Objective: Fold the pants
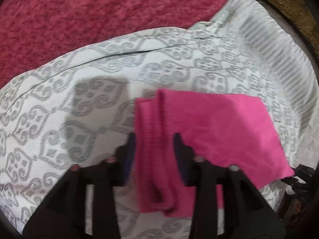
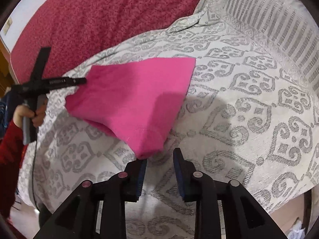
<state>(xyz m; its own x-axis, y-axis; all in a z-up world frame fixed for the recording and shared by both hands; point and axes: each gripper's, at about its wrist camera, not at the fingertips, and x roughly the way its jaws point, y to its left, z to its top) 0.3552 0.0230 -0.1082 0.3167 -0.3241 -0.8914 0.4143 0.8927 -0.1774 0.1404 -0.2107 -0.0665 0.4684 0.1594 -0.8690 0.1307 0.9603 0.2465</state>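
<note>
The bright pink pants [image 1: 209,127] lie folded into a small flat packet on the white and grey patterned bedspread [image 1: 59,103]. My left gripper [image 1: 154,139] is open, its two fingers standing either side of the packet's thick folded edge. In the right wrist view the pants [image 2: 135,95] sit ahead and to the left. My right gripper [image 2: 159,155] is open, with the packet's near corner just touching the tip of its left finger. The left gripper [image 2: 79,81] shows there as a dark bar at the packet's far left corner, held by a hand.
A dark red fuzzy blanket [image 1: 99,20] covers the far part of the bed, and it also shows in the right wrist view [image 2: 99,20]. The bedspread's striped border [image 2: 269,29] runs along the right. The bed edge drops off at the lower right [image 2: 289,209].
</note>
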